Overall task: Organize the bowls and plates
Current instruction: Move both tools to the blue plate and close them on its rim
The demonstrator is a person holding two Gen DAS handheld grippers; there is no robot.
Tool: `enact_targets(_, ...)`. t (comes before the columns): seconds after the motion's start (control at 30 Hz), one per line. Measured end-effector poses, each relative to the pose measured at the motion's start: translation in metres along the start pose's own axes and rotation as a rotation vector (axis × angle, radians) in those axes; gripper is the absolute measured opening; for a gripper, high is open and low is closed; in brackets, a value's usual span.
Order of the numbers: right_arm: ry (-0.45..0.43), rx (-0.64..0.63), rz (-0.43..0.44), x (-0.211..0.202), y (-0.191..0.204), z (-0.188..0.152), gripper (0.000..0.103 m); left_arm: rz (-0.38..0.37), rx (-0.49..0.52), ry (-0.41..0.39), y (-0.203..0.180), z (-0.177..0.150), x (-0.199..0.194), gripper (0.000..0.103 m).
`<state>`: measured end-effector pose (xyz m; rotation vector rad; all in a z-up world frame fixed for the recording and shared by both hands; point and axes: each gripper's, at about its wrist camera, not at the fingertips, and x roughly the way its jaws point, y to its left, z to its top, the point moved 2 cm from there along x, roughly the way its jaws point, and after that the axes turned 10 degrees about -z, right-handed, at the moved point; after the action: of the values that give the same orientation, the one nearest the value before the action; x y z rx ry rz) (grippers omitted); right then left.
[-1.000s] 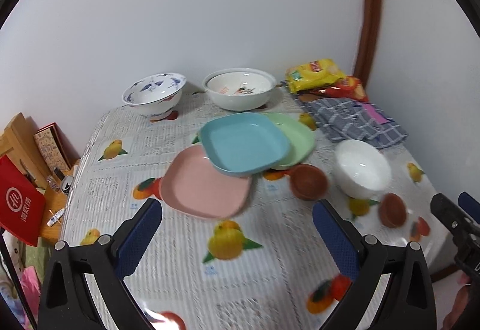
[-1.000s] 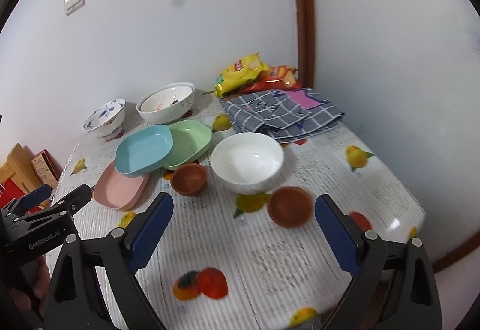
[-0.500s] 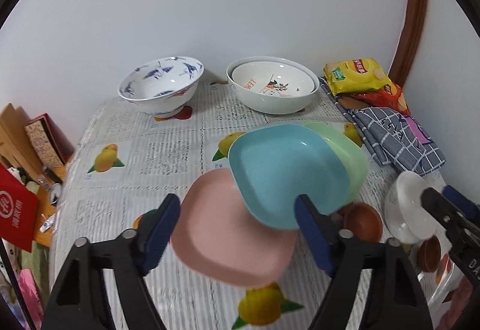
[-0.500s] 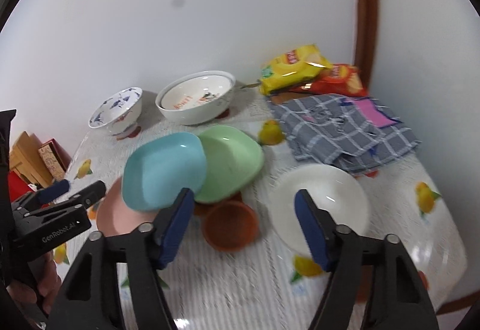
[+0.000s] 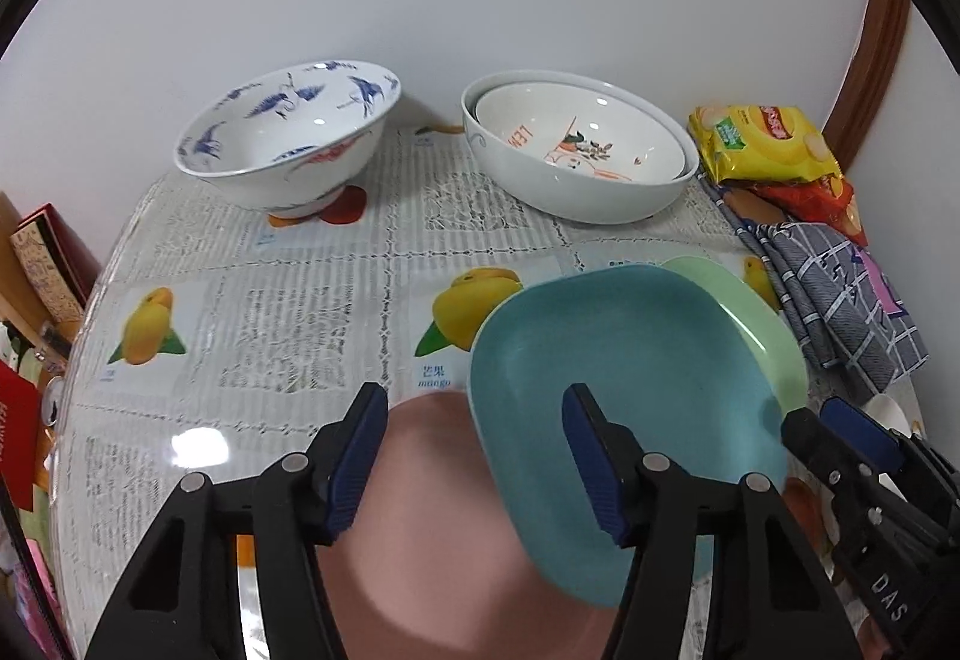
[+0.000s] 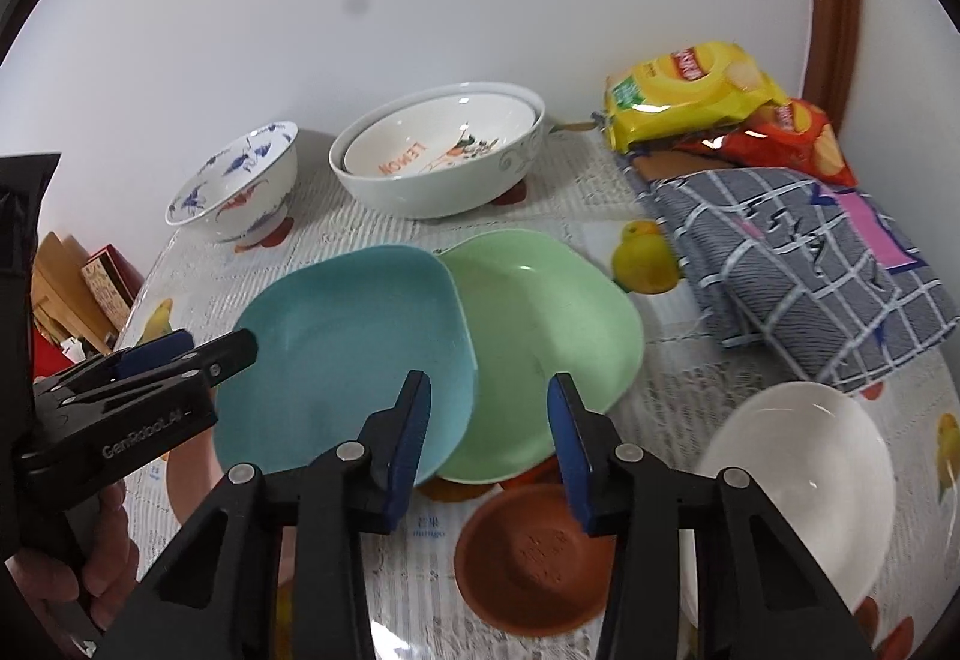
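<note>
A blue plate (image 5: 624, 390) rests partly on a pink plate (image 5: 432, 528) and a green plate (image 5: 750, 312). My left gripper (image 5: 474, 450) is open, low over the pink plate, its right finger over the blue plate's left edge. My right gripper (image 6: 489, 432) is open, straddling the near edges of the blue plate (image 6: 348, 360) and green plate (image 6: 540, 342). A blue-patterned bowl (image 5: 288, 138) and two nested white bowls (image 5: 576, 150) stand at the back. A small brown bowl (image 6: 528, 558) and a plain white bowl (image 6: 798, 480) sit near my right gripper.
Snack bags (image 6: 690, 90) and a folded grey checked cloth (image 6: 798, 264) lie at the back right. The wall runs close behind the bowls. Boxes (image 5: 42, 264) stand off the table's left edge. The left gripper shows in the right wrist view (image 6: 240, 348).
Both grippers have moved forward and down toward the stacked plates and their fingers have narrowed somewhat. The plates and bowls have not moved.
</note>
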<state>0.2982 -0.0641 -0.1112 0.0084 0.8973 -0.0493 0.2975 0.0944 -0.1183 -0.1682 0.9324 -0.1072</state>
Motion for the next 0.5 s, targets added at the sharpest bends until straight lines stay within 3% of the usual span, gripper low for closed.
enact_targets(0.23, 0.032, -0.023, 0.004, 0.022, 0.010, -0.001, 0.030, -0.018, -0.002, 0.014, 0.001, 0.001, 0.015, 0.048)
enact_targets(0.3, 0.049, -0.036, 0.004, 0.028, 0.012, -0.003, 0.016, -0.027, -0.005, 0.023, 0.001, 0.000, 0.018, 0.036)
enact_targets(0.4, 0.051, -0.035, 0.008, 0.031, 0.013, -0.004, 0.012, -0.042, -0.005, 0.038, 0.000, -0.001, 0.022, 0.019)
enact_targets(0.5, 0.039, -0.030, 0.001, 0.030, 0.013, -0.005, 0.011, -0.021, -0.001, 0.034, 0.001, -0.003, 0.022, 0.011)
